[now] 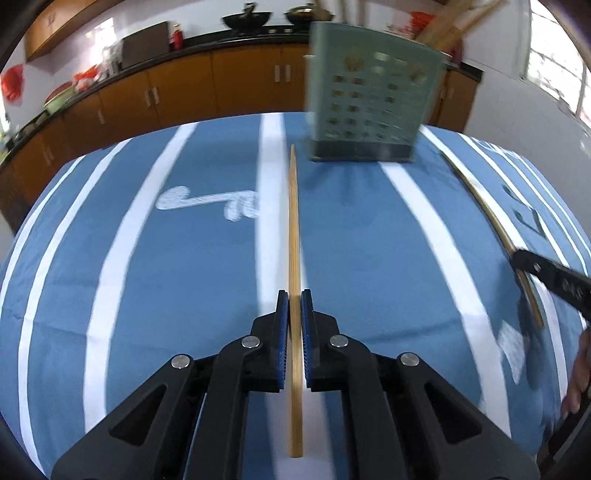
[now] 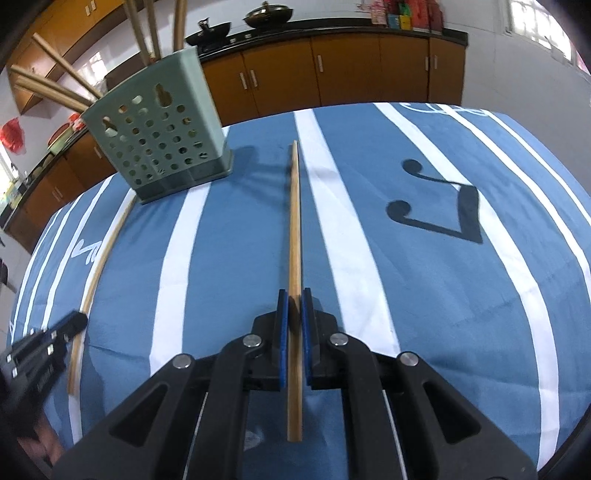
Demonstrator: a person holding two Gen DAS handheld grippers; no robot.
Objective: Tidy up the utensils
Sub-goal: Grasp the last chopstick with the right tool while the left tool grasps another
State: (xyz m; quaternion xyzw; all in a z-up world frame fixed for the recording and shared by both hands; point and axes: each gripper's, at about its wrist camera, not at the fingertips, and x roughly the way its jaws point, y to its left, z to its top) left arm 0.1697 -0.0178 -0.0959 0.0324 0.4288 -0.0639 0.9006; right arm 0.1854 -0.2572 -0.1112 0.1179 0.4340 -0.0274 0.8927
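Note:
My left gripper [image 1: 294,295] is shut on a wooden chopstick [image 1: 293,221] that points forward over the blue striped tablecloth. My right gripper [image 2: 294,295] is shut on a second wooden chopstick [image 2: 294,221], also pointing forward. A green perforated utensil holder [image 1: 373,107] stands at the far side of the table and holds several wooden utensils; it also shows in the right wrist view [image 2: 159,140]. In the left wrist view the right gripper [image 1: 517,263] and its chopstick [image 1: 480,199] appear at the right. In the right wrist view the left gripper [image 2: 79,319] and its chopstick [image 2: 101,254] appear at the left.
The table is covered by a blue cloth with white stripes [image 2: 406,277] and music-note prints [image 2: 443,206]. Brown kitchen cabinets [image 2: 332,70] and a dark counter with woks [image 1: 246,18] run behind the table. A window [image 1: 561,70] is at the right.

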